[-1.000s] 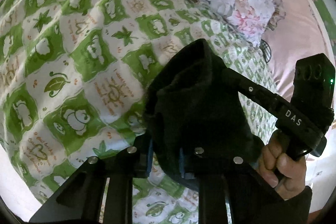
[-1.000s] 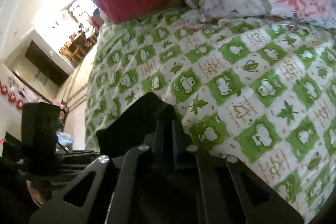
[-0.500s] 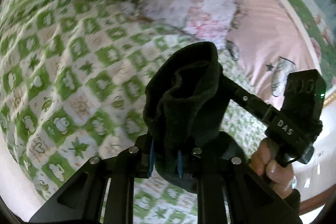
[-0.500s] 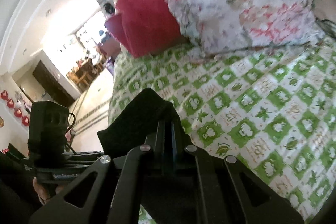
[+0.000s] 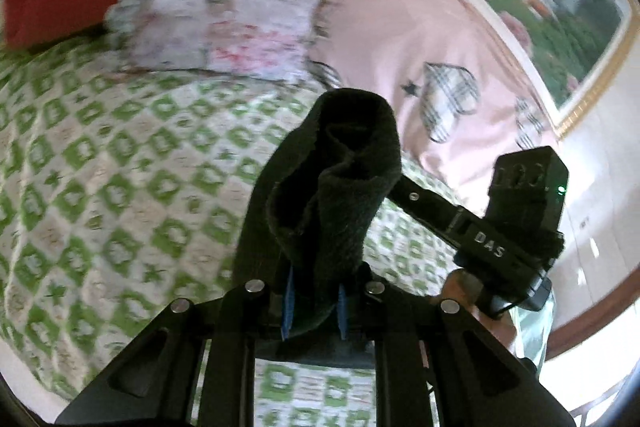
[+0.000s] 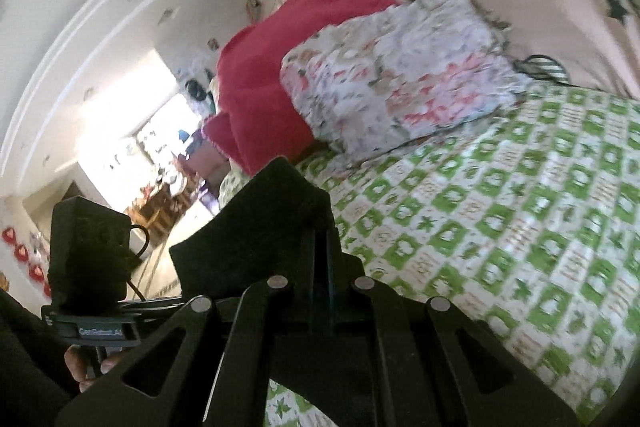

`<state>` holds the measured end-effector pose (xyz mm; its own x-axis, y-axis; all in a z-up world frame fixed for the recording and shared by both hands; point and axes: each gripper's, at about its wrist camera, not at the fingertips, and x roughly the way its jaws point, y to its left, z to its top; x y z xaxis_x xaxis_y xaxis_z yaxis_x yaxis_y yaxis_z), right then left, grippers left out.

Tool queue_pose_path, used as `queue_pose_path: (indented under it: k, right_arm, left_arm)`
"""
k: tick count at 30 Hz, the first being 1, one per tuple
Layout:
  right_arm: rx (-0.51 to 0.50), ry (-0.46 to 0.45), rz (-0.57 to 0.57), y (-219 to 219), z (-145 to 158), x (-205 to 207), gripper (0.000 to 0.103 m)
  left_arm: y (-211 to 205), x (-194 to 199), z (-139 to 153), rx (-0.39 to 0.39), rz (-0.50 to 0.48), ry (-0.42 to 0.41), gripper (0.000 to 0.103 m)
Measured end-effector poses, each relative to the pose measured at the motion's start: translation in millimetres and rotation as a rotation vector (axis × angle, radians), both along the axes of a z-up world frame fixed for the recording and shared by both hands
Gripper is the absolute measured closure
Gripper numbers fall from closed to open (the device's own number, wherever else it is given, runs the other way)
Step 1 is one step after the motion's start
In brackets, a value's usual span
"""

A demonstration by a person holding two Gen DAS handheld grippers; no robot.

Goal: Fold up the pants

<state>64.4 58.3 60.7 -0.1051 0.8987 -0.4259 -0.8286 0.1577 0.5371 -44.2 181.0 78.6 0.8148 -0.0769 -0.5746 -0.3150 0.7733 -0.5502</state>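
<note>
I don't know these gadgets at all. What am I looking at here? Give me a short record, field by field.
Setting: a bed with a green-and-white patterned cover
Garment: black pants, lifted above the bed
Left tool: clamped on a bunched fold of the pants
Right tool: clamped on another edge of the pants
Pillows: a floral pillow lying against a red pillow
Wall side: pink fabric with plaid hearts
Picture sharpness: blurred

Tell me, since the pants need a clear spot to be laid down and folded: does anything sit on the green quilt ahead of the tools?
Nothing visible on the near quilt. The floral pillow and red pillow lie only at its far end. Both the left tool and right tool grip the black pants.
</note>
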Motion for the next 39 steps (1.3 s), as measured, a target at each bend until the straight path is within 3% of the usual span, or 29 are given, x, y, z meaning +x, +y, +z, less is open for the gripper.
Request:
queue_pose_path:
  k: [6,14,26,36,38,39]
  right_arm:
    - [0.018,0.011,-0.078,-49,1,13,0.098]
    - [0.036,0.057,-0.187,-118,-15,30,0.098]
    - [0.019,0.139,-0.325,-196,-59,47,0.098]
    - [-0.038,0.183,-0.459,-239,-92,57,0.097]
    - [-0.072,0.172,-0.487,-243,-94,57,0.098]
    - [-0.09,0.161,-0.506,-245,-94,56,0.098]
  left_arm:
    - [-51,26,8,0.029,-0.114,-0.005,0.087]
    - [-117,59,-3,0.081,-0.26,0.036,0.087]
    - [-206,102,-53,0.152,-0.436,0.147,0.087]
    - [-242,124,-84,0.192,-0.519,0.191,0.086]
    - [-243,128,-86,0.183,-0.533,0.195,0.082]
    - [-243,128,-87,0.178,-0.538,0.193,0.07]
